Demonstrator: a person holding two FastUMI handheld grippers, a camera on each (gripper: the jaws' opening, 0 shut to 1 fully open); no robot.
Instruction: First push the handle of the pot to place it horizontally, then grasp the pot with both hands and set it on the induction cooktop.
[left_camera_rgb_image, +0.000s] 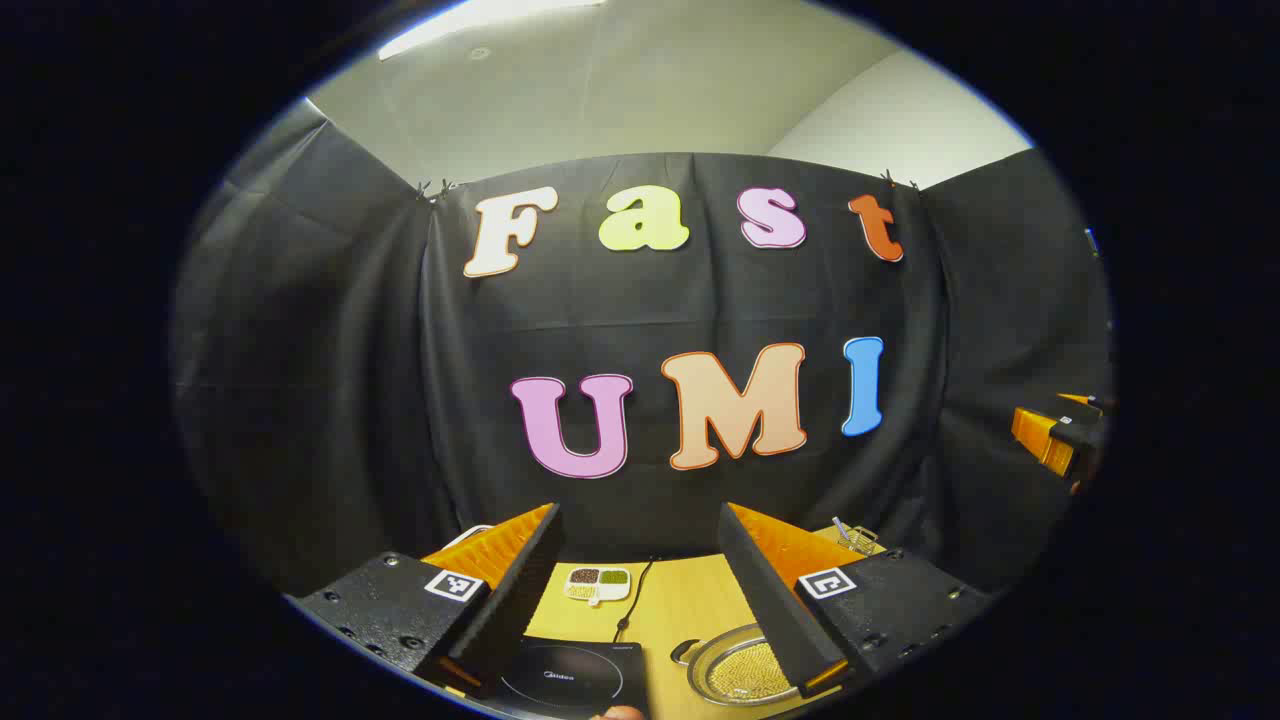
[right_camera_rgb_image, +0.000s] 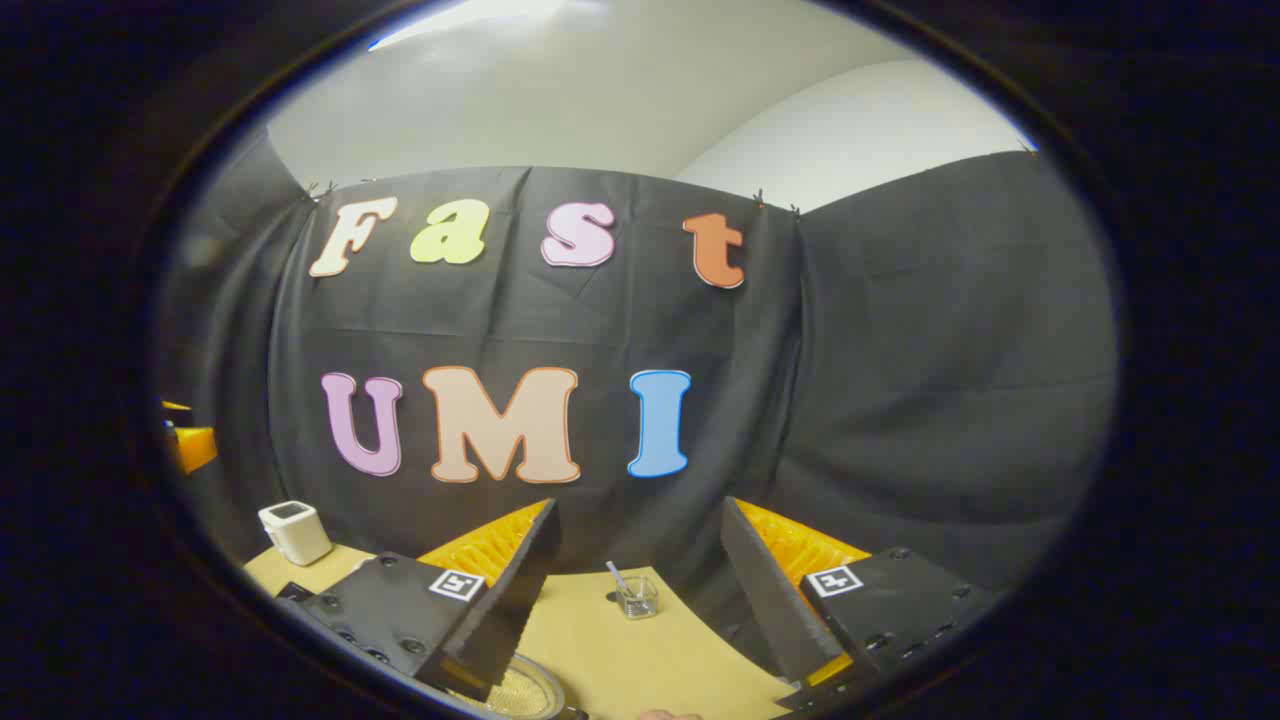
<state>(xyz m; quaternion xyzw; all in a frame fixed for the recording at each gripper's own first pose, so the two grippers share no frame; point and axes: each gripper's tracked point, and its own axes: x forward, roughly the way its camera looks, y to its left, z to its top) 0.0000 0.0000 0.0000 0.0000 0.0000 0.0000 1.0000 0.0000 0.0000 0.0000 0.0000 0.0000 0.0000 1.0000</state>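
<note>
Apparently both grippers hung high, jaws spread and holding nothing. The pot (left_camera_rgb_image: 738, 668) sat on the tabletop (left_camera_rgb_image: 680, 605) below the left gripper (left_camera_rgb_image: 640, 570), just right of the induction cooktop (left_camera_rgb_image: 575, 680); its handle axis couldn't be made out. Under the right gripper (right_camera_rgb_image: 635, 560), a pot rim (right_camera_rgb_image: 525, 690) showed, and a glass cup (right_camera_rgb_image: 637, 597) stood toward the far edge

Both cameras rode above the table (left_camera_rgb_image: 690, 605), tilted up toward the booth's rear cloth wall (left_camera_rgb_image: 640, 300), with the tabletop low in each picture. The left gripper view sat leftward, over the induction cooktop (left_camera_rgb_image: 575, 680) and pot (left_camera_rgb_image: 738, 668). The right gripper view sat rightward. Both shared the wall, pot rim and glass (right_camera_rgb_image: 638, 598).
</note>
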